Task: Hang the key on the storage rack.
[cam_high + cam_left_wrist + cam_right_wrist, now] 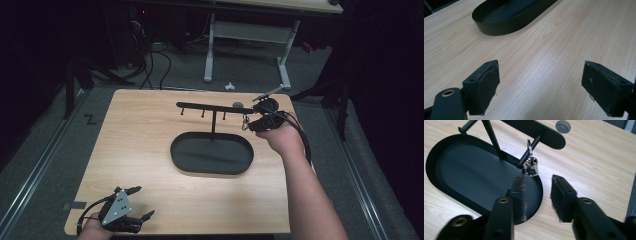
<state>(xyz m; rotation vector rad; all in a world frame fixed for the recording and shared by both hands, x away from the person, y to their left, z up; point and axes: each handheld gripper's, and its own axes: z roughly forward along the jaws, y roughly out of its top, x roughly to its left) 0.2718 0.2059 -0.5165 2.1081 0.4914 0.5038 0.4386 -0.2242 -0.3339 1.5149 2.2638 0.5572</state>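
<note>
Keyring (pixel 531 166) with its small silver charm hangs from an end peg of the black stand (pixel 534 130), so right tool (pixel 537 182) stands apart, empty; left tool (pixel 540 80) idles wide apart over the table (pixel 564 37).

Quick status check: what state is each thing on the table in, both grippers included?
Key ring: hanging on the end peg, free of the jaws.
Hook stand: upright in its tray.
Oval tray: empty.
Right gripper: open, nothing between the jaws.
Left gripper: open wide over bare wooden table.
</note>
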